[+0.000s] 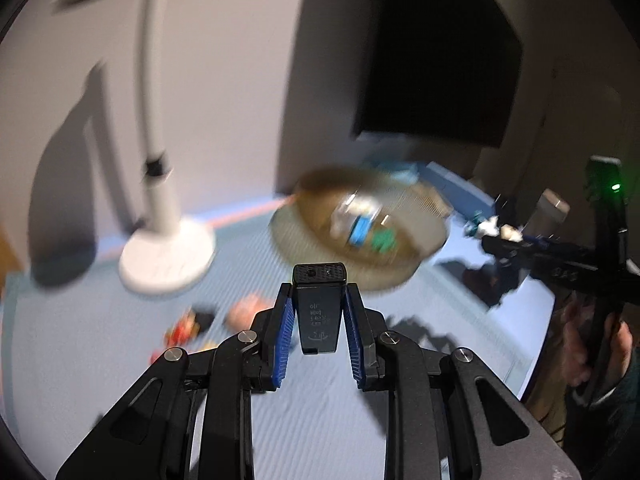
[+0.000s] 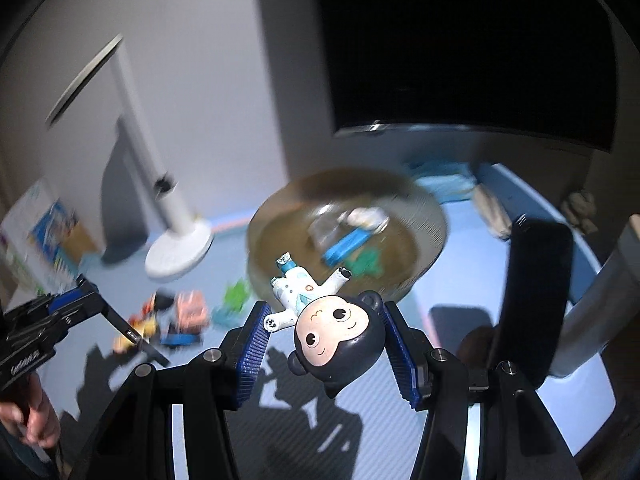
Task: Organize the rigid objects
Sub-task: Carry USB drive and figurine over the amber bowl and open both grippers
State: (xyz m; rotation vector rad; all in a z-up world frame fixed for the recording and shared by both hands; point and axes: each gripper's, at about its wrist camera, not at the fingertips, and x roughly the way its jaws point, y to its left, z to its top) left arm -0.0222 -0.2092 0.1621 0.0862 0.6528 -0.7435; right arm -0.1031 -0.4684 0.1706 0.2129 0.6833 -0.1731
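Note:
My left gripper [image 1: 319, 308] is shut on a small black rectangular device [image 1: 319, 308] and holds it above the blue table. My right gripper [image 2: 326, 334] is shut on a toy figure with a big dark-haired head and white body [image 2: 328, 332], held in the air in front of a round woven basket [image 2: 432, 224]. The basket [image 1: 292, 240] holds a blue piece [image 2: 346, 246], a green piece [image 2: 368, 266] and other blurred items. Several small toys [image 2: 180, 316] lie on the table left of the basket. In the left wrist view the right gripper [image 1: 500, 236] shows at the far right.
A white desk lamp with a round base [image 1: 168, 256] stands left of the basket. A dark monitor [image 2: 460, 48] stands behind. A black phone-like slab [image 2: 536, 300] stands upright at right. Blue packets [image 2: 444, 182] lie behind the basket. Both views are motion-blurred.

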